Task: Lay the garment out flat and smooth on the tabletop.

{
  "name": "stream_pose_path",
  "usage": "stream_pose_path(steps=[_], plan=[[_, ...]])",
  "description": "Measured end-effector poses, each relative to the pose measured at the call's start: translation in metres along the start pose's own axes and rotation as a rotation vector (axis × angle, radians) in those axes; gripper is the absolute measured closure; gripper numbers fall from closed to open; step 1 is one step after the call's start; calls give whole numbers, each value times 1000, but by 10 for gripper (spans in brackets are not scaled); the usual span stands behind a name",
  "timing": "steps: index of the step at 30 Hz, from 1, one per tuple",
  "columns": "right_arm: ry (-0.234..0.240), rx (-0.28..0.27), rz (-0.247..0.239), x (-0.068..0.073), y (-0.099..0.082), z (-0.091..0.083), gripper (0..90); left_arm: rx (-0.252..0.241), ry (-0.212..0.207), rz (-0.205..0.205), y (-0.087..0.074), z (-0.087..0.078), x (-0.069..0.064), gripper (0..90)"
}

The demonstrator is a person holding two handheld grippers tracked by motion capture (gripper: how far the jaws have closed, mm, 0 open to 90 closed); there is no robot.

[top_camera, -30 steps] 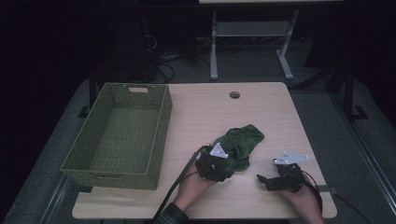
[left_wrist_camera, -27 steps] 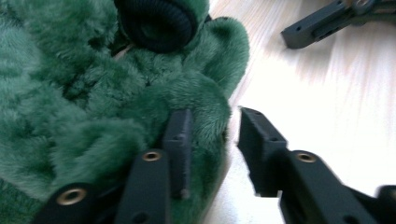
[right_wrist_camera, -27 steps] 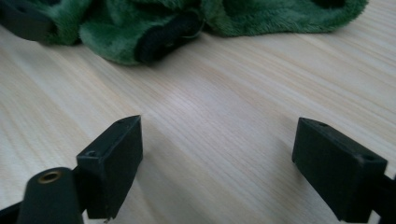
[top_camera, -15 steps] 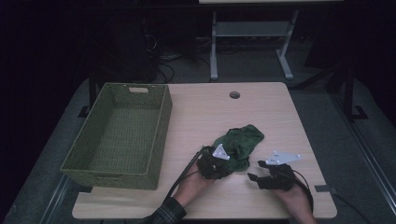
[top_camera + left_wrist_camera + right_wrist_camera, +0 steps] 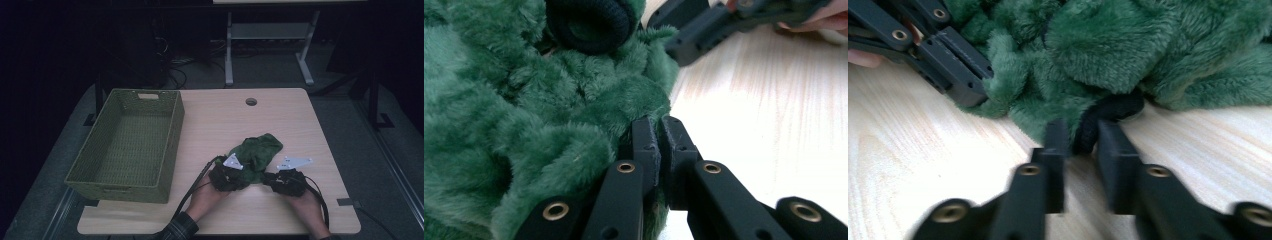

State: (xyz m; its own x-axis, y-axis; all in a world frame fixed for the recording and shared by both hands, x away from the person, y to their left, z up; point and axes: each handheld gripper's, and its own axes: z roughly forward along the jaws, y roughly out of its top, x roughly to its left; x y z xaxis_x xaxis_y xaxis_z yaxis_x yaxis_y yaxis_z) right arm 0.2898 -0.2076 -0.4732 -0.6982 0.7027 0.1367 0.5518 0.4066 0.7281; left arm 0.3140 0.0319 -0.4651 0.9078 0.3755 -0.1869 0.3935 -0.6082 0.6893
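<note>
A dark room is seen around a pale wooden tabletop [image 5: 215, 125], with a metal stand [image 5: 265, 45] and loose cables on the floor behind it. A round hole [image 5: 251, 101] is cut near the tabletop's far edge. A woven green basket [image 5: 127, 145] is placed along the tabletop's left side, its long axis running from near to far. A crumpled green plush cloth [image 5: 257, 152] is laid right of the tabletop's middle, toward the near edge and well apart from the basket; its long axis is set slantwise, the far end pointed to the far right. A black cuff [image 5: 1108, 112] is sewn to its near edge. The left hand-held gripper [image 5: 659, 142] is clamped on the cloth's fur at the near left end, its jaws pressed almost together. The right hand-held gripper [image 5: 1083, 140] has just been closing, and the black cuff is pinched between its jaws.
</note>
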Motion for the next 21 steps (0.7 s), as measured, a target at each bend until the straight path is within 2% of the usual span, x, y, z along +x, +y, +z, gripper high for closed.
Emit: stream_pose_path(steps=[1, 7, 11, 12, 13, 15, 21], plan=[[-6, 4, -9, -1, 1, -1, 804, -13, -10, -8, 1, -1, -1, 864], [-33, -18, -22, -2, 3, -11, 810, -54, -31, -21, 4, -11, -2, 865], [-46, -35, -20, -4, 5, -20, 812, -85, -35, -12, 8, -24, -3, 866], [-50, -43, -22, -4, 5, -25, 812, -107, -34, -19, 10, -31, -3, 866], [-55, -46, -25, -5, 5, -27, 812, -107, -34, -19, 10, -31, -3, 866], [-66, -43, -32, -6, 4, -31, 812, -129, -26, -22, 11, -42, 0, 866], [-94, -49, -34, -10, 0, -41, 812, -157, -2, -48, 8, -61, 8, 866]])
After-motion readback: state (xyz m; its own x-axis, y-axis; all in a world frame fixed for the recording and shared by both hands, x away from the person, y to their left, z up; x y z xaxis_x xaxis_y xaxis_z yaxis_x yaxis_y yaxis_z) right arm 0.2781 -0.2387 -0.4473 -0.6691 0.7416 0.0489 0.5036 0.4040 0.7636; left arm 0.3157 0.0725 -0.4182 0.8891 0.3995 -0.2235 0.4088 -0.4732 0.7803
